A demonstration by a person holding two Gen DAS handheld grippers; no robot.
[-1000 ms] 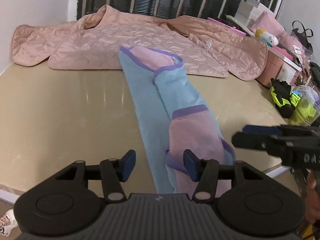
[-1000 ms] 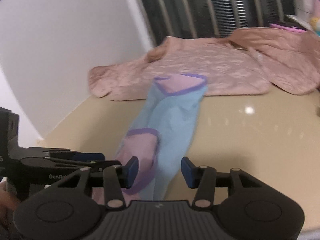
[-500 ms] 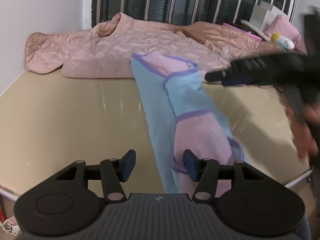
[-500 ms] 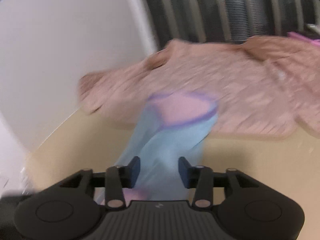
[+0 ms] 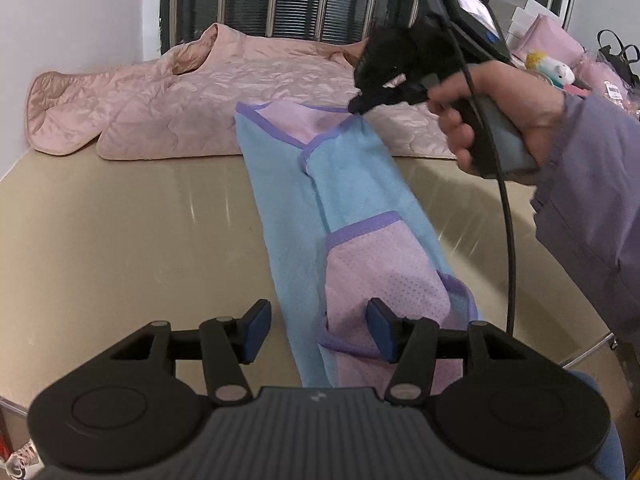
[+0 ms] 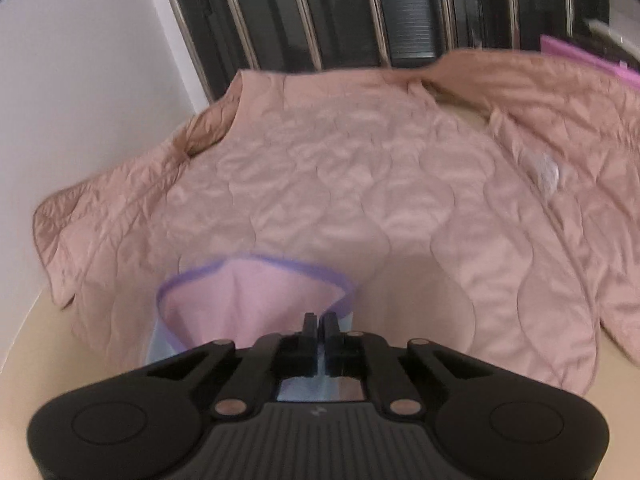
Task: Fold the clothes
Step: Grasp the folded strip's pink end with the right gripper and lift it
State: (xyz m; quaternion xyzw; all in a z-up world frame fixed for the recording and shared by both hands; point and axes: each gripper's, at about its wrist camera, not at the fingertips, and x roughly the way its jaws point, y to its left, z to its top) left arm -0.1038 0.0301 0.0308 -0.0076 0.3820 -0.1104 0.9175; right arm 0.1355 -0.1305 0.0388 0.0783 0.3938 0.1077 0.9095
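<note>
Right gripper pinching blue garment far edge, left gripper wide – hovering

A long blue garment with pink panels and purple trim lies lengthwise on the tan table; the left gripper hovers at its near end, fingers spread wide; the right gripper pinches the far purple-edged corner, held in a hand; a pink quilted jacket sprawls behind.
</note>
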